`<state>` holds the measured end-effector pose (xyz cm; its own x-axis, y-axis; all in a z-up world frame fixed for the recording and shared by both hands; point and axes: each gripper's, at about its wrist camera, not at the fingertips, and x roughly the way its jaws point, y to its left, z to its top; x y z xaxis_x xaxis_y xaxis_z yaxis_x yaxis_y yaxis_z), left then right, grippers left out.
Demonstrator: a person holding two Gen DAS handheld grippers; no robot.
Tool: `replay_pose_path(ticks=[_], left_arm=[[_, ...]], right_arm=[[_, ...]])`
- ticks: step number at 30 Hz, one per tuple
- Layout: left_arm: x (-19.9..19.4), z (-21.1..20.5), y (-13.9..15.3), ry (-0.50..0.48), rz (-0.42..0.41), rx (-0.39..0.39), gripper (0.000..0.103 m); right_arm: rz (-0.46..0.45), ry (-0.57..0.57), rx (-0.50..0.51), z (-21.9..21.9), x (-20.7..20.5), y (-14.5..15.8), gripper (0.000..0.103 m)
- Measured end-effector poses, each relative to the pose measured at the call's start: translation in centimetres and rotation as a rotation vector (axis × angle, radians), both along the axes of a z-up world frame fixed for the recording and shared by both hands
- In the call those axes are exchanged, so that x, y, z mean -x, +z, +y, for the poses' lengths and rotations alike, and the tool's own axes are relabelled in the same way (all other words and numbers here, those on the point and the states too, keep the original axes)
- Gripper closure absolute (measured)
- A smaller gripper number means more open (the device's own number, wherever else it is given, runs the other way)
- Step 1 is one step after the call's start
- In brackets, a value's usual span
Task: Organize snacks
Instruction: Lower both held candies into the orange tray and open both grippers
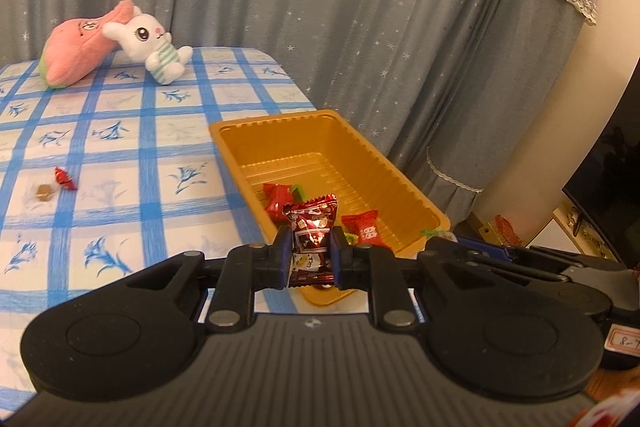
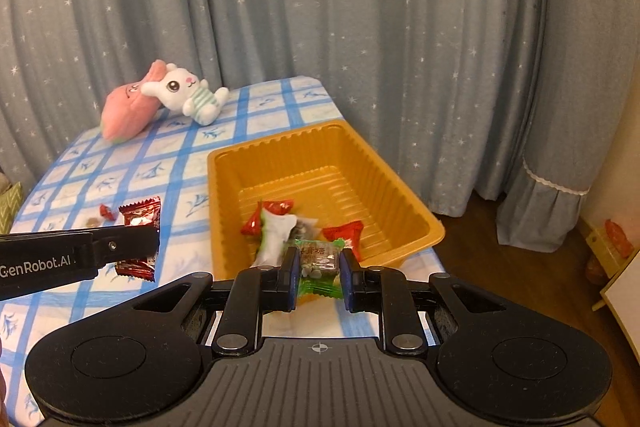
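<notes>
Curtain (image 2: 360, 27) hung behind bench (image 1: 120, 131). Plush toys (image 1: 120, 43) laid at far corner. Gold tray (image 2: 400, 187) at right edge, several sweets inside, partly hidden by jaws. Left gripper (image 1: 311, 251) clamped on maroon sweet (image 1: 314, 227); right gripper (image 2: 320, 269) clamped on green sweet (image 2: 320, 259). Two small sweets (image 1: 56, 185) left on cloth, blurred.

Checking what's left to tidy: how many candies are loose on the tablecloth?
2: a red-wrapped candy and a small brown candy beside it, left of the orange tray. The gripper bodies may hide others.
</notes>
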<state>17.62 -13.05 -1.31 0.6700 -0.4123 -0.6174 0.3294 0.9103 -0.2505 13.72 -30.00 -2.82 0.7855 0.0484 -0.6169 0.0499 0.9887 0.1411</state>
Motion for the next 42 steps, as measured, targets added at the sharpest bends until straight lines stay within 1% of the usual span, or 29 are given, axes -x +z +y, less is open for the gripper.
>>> replay_pose_path(ticks=[12,20,29,30,31,32,35,42], left_arm=[[-3.6,-2.1,-0.5,-0.017,0.007,-0.006,0.085],[-6.1,-3.4,-1.6,-0.036,0.036,-0.013,0.085],[-7.6,-5.4,-2.9,-0.077,0.055,-0.025,0.085],[-7.7,-5.6,-3.0,-0.081,0.057,-0.028,0.084],[-7.8,-5.7,-3.1,-0.086,0.056,-0.032,0.078],[-7.9,-5.8,-3.1,-0.087,0.053,-0.037,0.075],[-7.9,-5.3,-3.0,-0.073,0.045,-0.044,0.075],[-7.5,-2.6,-3.1,0.001,0.055,-0.041,0.074]], right_arm=[[-0.001,0.009,-0.004,-1.8,-3.8,0.0,0.082],[-0.001,0.016,-0.029,-3.1,-6.5,-0.1,0.082],[0.005,-0.013,-0.036,-4.8,-8.0,-0.7,0.082],[0.006,-0.017,-0.038,-5.0,-8.1,-0.7,0.082],[0.008,-0.02,-0.041,-5.1,-8.1,-0.8,0.082],[0.01,-0.022,-0.043,-5.2,-8.1,-0.9,0.082],[0.014,-0.025,-0.045,-5.5,-8.1,-1.1,0.082],[0.018,-0.018,-0.058,-5.4,-8.0,-1.2,0.082]])
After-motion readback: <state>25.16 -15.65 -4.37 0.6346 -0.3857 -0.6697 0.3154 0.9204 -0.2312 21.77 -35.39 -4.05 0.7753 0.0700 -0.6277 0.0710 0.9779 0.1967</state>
